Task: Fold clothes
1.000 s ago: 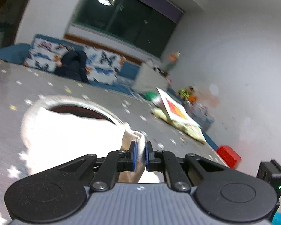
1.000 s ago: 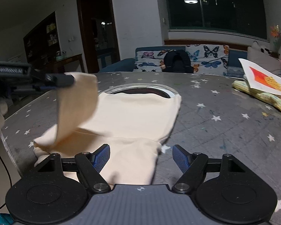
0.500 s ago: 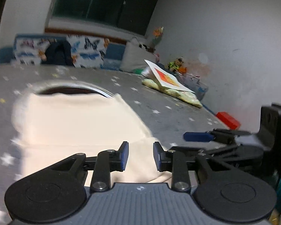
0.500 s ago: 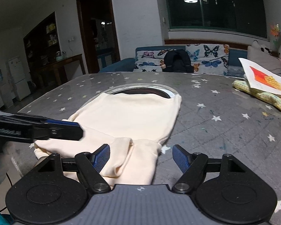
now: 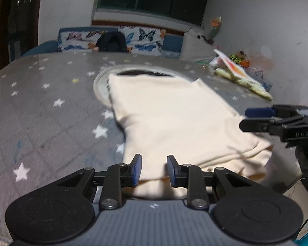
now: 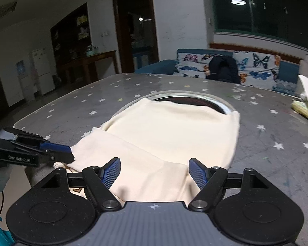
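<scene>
A cream garment [image 5: 170, 119] lies partly folded on the grey star-patterned table [image 5: 41, 110], with a folded layer across its near part. It also shows in the right wrist view [image 6: 170, 135]. My left gripper [image 5: 154, 169] is open and empty just above the garment's near edge. My right gripper [image 6: 154, 172] is wide open and empty over the garment's near end. The right gripper shows at the right of the left wrist view [image 5: 277, 119]; the left gripper shows at the left of the right wrist view [image 6: 41, 151].
A round metal-rimmed opening [image 6: 215, 102] in the table lies under the garment's far end. A book on a cushion [image 5: 236, 71] sits at the table's far right. A butterfly-print sofa [image 6: 246, 65] with a dark bag [image 6: 221, 69] stands behind. The table's near edge is beside both grippers.
My left gripper let go of the cream flap it had carried over, opened and drew back to the garment's near edge. The flap now lies flat. The right gripper stayed open.
</scene>
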Demonstrator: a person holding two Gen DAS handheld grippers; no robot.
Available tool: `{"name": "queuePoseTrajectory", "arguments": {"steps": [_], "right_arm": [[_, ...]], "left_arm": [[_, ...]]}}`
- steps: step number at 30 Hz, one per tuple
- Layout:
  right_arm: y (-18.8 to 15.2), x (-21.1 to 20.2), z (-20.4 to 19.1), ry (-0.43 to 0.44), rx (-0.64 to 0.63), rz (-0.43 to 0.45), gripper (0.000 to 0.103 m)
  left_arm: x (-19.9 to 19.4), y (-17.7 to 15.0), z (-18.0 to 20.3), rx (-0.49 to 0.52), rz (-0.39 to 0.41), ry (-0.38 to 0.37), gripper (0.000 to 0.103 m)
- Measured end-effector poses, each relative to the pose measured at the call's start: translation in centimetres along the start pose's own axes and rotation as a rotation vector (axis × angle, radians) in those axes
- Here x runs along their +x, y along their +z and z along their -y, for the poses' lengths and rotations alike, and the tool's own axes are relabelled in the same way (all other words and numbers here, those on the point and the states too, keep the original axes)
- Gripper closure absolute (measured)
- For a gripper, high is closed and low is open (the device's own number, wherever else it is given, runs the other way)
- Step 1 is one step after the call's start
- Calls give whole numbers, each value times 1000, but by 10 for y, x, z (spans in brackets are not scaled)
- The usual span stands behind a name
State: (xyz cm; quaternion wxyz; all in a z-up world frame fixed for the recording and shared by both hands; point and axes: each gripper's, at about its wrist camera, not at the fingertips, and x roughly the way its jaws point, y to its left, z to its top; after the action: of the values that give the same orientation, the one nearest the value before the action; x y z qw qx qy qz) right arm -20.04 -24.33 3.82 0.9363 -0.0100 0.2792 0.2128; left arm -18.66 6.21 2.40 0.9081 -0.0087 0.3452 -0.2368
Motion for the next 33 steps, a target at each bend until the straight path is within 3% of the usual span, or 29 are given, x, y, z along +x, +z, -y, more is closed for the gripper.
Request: {"name": "queuePoseTrajectory", "arguments": {"steps": [8, 12, 16, 20, 23, 27, 33], "right_arm": [[-4, 23, 1, 10, -2, -67, 27], [1, 23, -2, 20, -14, -49, 27], [4, 29, -4, 22, -16, -49, 27], [2, 35, -1, 10, -10, -65, 27], [2, 33, -4, 5, -36, -68, 27], [3, 26, -11, 23, -64, -52, 27], [-9, 33, -17, 3, -115, -96, 27]], "left_arm": [[-6, 27, 1, 23, 56, -28, 77], [13, 46, 10, 45, 73, -73, 77], [45, 50, 8, 37, 21, -39, 77], [53, 45, -10, -3, 3, -11, 93], [45, 45, -16, -26, 14, -20, 92], [33, 43, -7, 34, 47, -17, 89], [34, 30, 1, 127, 19, 5, 87]]}}
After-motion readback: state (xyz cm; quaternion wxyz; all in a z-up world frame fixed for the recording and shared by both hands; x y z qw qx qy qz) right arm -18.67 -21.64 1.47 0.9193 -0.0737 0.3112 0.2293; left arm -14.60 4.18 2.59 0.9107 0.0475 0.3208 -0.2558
